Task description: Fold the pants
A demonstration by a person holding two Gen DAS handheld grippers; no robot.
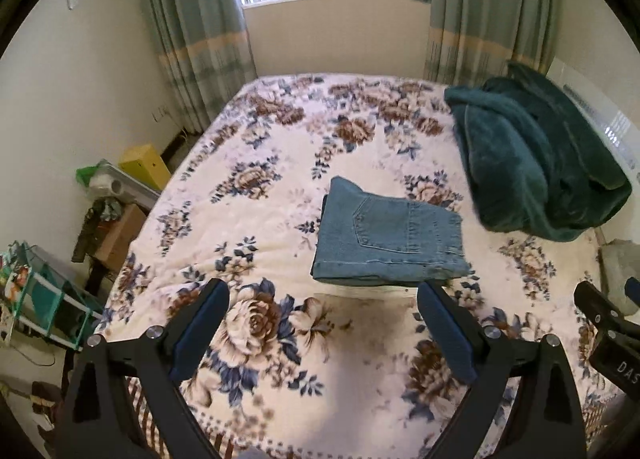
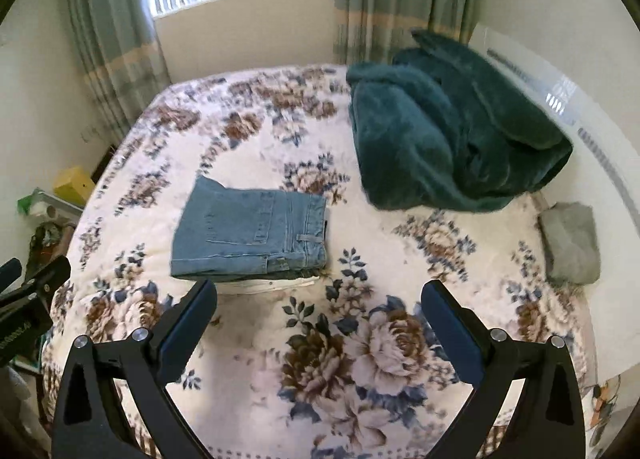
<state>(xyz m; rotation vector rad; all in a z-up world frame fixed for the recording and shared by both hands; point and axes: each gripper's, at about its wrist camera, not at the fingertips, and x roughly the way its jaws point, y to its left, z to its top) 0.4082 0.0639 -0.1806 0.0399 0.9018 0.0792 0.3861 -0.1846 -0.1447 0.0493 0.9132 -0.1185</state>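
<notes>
Blue denim pants [image 1: 388, 237] lie folded into a compact rectangle in the middle of the floral bed cover [image 1: 280, 339], back pocket up. They also show in the right wrist view [image 2: 250, 233], left of centre. My left gripper [image 1: 322, 291] is open and empty, held above the cover just short of the pants' near edge. My right gripper [image 2: 318, 289] is open and empty, above the cover to the right of the pants. Part of the right gripper [image 1: 608, 323] shows at the right edge of the left wrist view.
A rumpled dark green blanket [image 2: 452, 139] lies at the right rear of the bed. A grey folded cloth [image 2: 570, 243] sits by the right edge. Boxes and clutter [image 1: 116, 195] stand on the floor left of the bed. Curtains and a window are behind.
</notes>
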